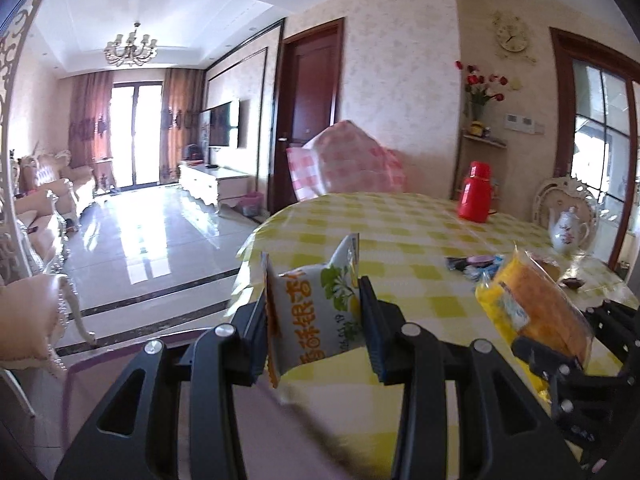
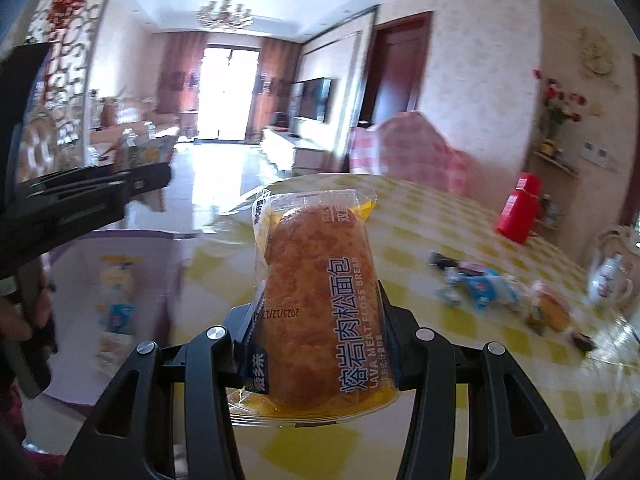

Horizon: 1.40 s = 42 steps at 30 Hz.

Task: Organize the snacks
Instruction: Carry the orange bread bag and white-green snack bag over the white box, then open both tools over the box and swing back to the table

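Snack packets occupy both of your grippers. Your left gripper pinches a white snack pouch with orange lettering and a green leaf print; the pouch stands roughly upright between the pads, its upper corners rising above the fingertips. Your right gripper clamps a clear-wrapped meat floss bread, which stands on end between the pads with its sealed top edge uppermost and the blue label facing the camera. In the left wrist view, the same bread and the right gripper appear at the right edge, tilted and held above the table, which carries a yellow-and-white checked cloth. In the right wrist view, your left gripper appears at the left edge, blurred, and its grip cannot be read there. Below it stands a purple box printed with a cartoon figure, at the table's left side. Further snacks remain on the cloth: a loose cluster of small wrapped packets in blue and dark wrappers, with another bread packet just beside them. A red thermos stands toward the far side of the table, and a white floral teapot stands near the right edge.
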Available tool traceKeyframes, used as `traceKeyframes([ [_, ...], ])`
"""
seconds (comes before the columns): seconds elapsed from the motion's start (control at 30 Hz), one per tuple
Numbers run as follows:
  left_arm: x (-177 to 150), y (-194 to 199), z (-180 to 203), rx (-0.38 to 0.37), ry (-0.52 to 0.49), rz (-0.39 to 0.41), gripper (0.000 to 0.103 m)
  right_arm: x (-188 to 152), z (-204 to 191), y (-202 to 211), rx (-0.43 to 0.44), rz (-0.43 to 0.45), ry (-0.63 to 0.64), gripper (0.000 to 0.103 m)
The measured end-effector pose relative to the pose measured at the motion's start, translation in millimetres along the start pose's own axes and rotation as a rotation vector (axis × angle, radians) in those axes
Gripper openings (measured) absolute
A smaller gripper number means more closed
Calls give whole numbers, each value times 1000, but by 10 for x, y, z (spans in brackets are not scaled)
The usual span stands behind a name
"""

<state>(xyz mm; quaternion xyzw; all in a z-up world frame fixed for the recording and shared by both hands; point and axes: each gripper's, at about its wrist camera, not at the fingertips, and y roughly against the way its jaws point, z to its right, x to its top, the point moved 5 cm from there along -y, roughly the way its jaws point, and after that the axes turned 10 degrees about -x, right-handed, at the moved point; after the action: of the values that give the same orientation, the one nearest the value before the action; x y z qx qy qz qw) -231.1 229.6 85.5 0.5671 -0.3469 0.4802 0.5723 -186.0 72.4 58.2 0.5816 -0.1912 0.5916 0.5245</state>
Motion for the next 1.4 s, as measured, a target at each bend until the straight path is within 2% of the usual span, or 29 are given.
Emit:
traceKeyframes([
  [0.13, 0, 87, -304, 36, 14, -30, 40, 46, -339, 16, 105, -21, 27, 47],
  [0.23, -1, 110, -512, 66, -4, -83, 40, 41, -603, -4, 191, -57, 44, 48],
  [0.37, -47, 196, -864, 165, -40, -155, 40, -1, -1076, -60, 312, -130, 79, 48],
  [0.53, -56, 340, -1209, 233, -15, -186, 43, -55, -1528, -84, 440, -190, 109, 51],
  [0.57, -63, 373, -1277, 256, -6, -186, 62, -61, -1586, -77, 456, -188, 114, 61],
  [0.6, -42, 393, -1314, 272, 1, -179, 77, -62, -1603, -65, 455, -181, 120, 73],
  [0.63, -28, 434, -1349, 292, 8, -162, 97, -56, -1599, -56, 447, -174, 122, 76],
  [0.7, -2, 474, -1356, 316, 17, -130, 99, -42, -1510, -31, 442, -163, 102, 76],
  [0.83, 9, 378, -1236, 297, 33, -130, 101, -41, -1218, -21, 404, -157, 34, 77],
  [0.93, -25, 229, -1023, 243, 21, -141, 101, -72, -883, -79, 367, -162, -26, 80],
  [1.03, -107, -21, -556, 143, -4, -179, 101, -107, -498, -140, 316, -159, -71, 82],
  [1.1, -163, -182, -217, 57, -18, -216, 101, -163, -139, -179, 247, -154, -105, 84],
  [1.23, -262, -548, 645, -179, -35, -302, 101, -378, 751, -255, 93, -167, -220, 85],
  [1.27, -295, -677, 902, -235, -45, -342, 101, -473, 1031, -280, 22, -188, -244, 86],
  [1.37, -391, -1085, 1577, -355, -74, -447, 101, -713, 1685, -377, -109, -255, -314, 86],
  [1.4, -412, -1257, 1783, -368, -83, -478, 101, -793, 1949, -389, -148, -264, -352, 86],
])
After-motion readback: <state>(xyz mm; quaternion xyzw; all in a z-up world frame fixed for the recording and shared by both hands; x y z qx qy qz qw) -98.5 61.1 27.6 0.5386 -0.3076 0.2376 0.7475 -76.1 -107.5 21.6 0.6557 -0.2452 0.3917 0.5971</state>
